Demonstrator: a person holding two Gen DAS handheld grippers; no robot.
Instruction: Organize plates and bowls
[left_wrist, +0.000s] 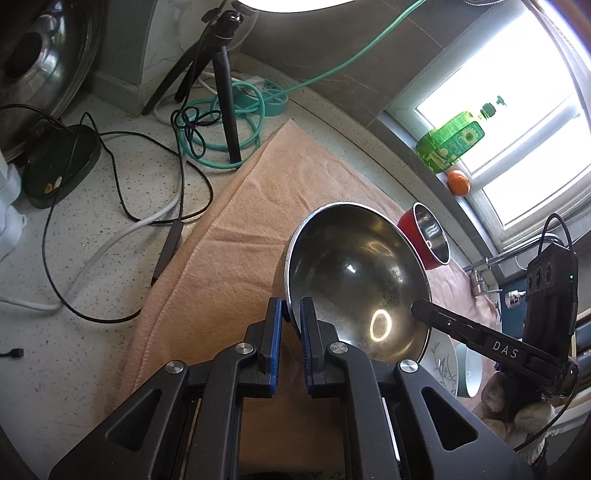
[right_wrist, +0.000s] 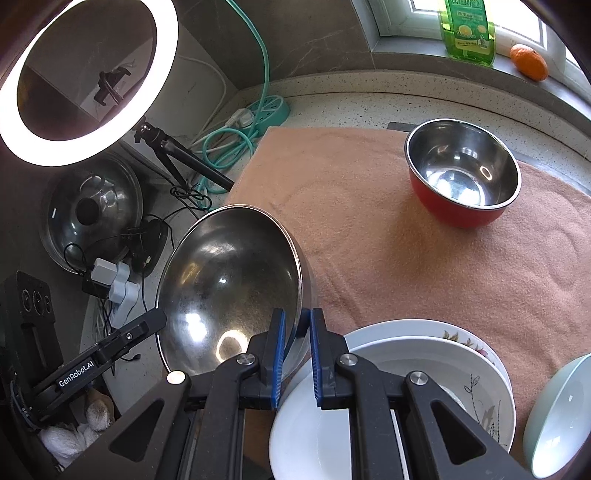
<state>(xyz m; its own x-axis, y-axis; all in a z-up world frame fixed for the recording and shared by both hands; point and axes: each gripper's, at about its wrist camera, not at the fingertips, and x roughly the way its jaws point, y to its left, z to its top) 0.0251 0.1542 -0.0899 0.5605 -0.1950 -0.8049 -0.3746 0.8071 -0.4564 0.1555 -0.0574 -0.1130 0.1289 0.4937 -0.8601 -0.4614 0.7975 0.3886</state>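
A large steel bowl (left_wrist: 354, 269) (right_wrist: 229, 288) hangs tilted over the peach towel (left_wrist: 288, 184) (right_wrist: 369, 221), held by its rim from two sides. My left gripper (left_wrist: 291, 306) is shut on the rim at one side, and its black fingers (right_wrist: 147, 323) show in the right wrist view. My right gripper (right_wrist: 297, 315) is shut on the opposite rim, and its fingertip (left_wrist: 419, 310) shows in the left wrist view. A red bowl with a steel inside (right_wrist: 461, 173) (left_wrist: 428, 236) stands upright further back on the towel. Stacked white plates (right_wrist: 406, 354) (left_wrist: 441, 363) and a pale green bowl (right_wrist: 561, 413) (left_wrist: 469, 373) lie close under my right gripper.
A ring light (right_wrist: 88, 74) on a black tripod (left_wrist: 225, 92), a teal power strip (right_wrist: 266, 110) and loose cables (left_wrist: 122, 206) crowd the counter left of the towel. A pot lid (right_wrist: 92, 214) leans there. A green soap bottle (right_wrist: 467, 29) and an orange (right_wrist: 528, 61) sit on the window sill.
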